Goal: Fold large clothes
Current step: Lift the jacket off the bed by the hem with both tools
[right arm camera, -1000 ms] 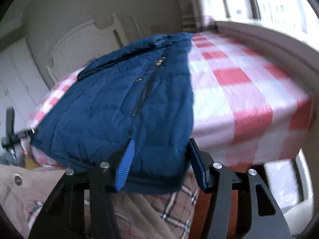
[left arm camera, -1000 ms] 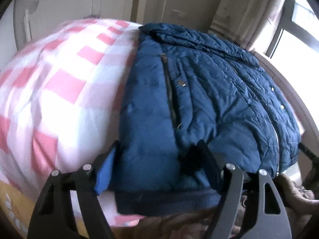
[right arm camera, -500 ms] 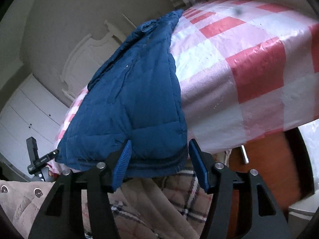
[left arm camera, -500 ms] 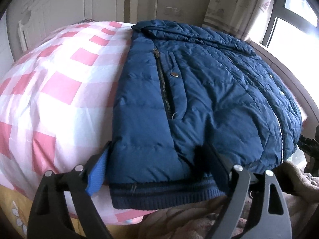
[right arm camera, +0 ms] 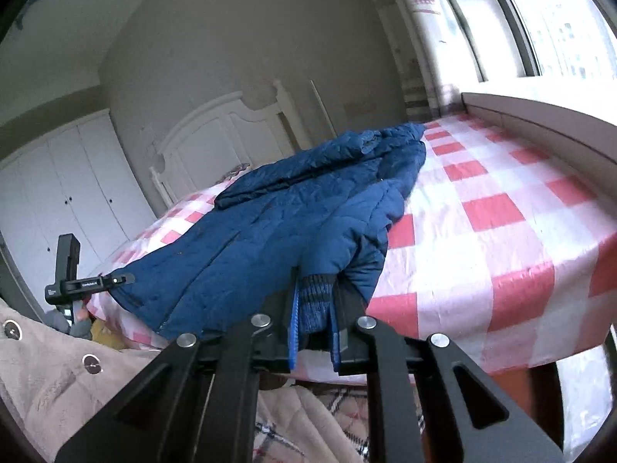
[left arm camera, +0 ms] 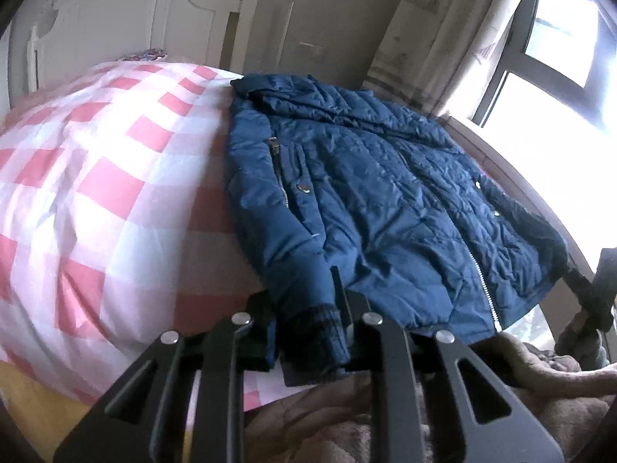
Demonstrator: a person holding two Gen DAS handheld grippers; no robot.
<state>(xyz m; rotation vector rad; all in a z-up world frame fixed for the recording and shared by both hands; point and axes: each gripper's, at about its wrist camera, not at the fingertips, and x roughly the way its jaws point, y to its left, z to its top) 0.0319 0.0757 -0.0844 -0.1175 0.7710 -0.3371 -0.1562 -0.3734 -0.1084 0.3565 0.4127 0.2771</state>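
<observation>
Your left gripper (left arm camera: 304, 320) is pinched on the ribbed cuff (left arm camera: 316, 324) of the jacket's (left arm camera: 385, 200) near sleeve, the two fingers pressed against the knit from either side at the foot of the bed (left arm camera: 96, 200). Your right gripper (right arm camera: 312, 318) does the same on the other cuff (right arm camera: 316, 301): its blue-edged fingers (right arm camera: 295, 324) squeeze the striped knit between them, with the sleeve running up and away from the jaws.

The jacket is a dark blue quilted one, lying front-up on the pink-and-white checked cover. Its collar end points toward the white headboard (left arm camera: 127, 19), and its hem reaches the near edge of the mattress. In the left view it sits on the half of the bed nearer the window (left arm camera: 559, 46); the zipper (left arm camera: 478, 270) runs down the front and looks closed along the stretch you can see. A pocket zip and a snap show on the panel beside the left sleeve.

Each sleeve lies along its own side of the body (not yet crossed over the chest). In the right view the sleeve bunches a little just above the cuff. A white wardrobe (right arm camera: 58, 200) stands to the left of the headboard there. Your own beige fleece fills the bottom of both views.
</observation>
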